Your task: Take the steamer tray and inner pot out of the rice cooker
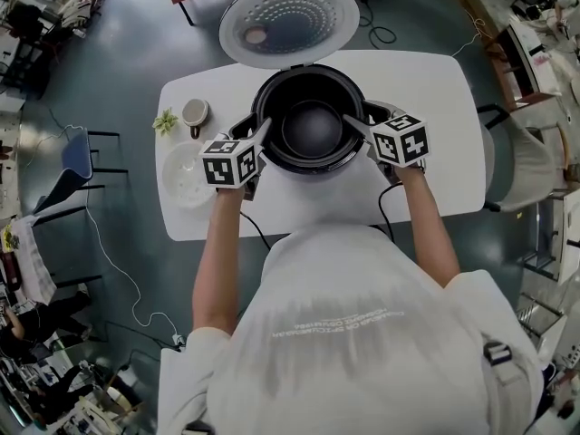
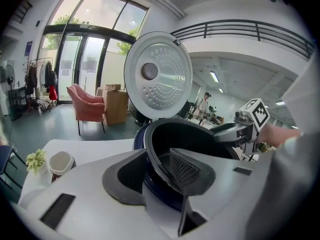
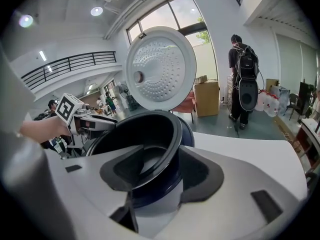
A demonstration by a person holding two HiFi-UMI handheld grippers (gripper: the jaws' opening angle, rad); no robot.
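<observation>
Your white shirt (image 1: 362, 333) fills the foreground of the head view; the grey print across its back is too small to read. Ahead of you the inner pot (image 1: 313, 130) sits in the rice cooker (image 3: 194, 134) on the white surface (image 1: 426, 98). Its black inside is bare, and the lid (image 1: 290, 21) stands open behind it. Your left tongs (image 1: 260, 132) and right tongs (image 1: 355, 127) are both spread astride the pot's rim on opposite sides, 1 jaw inside and 1 outside, not clamped. Each carries a cube of black-and-white square markers. Left of the cooker the white steamer tray (image 1: 186, 175) lies on the surface, with a cup (image 1: 195, 111) and a small plant (image 1: 166, 121) beyond it.
</observation>
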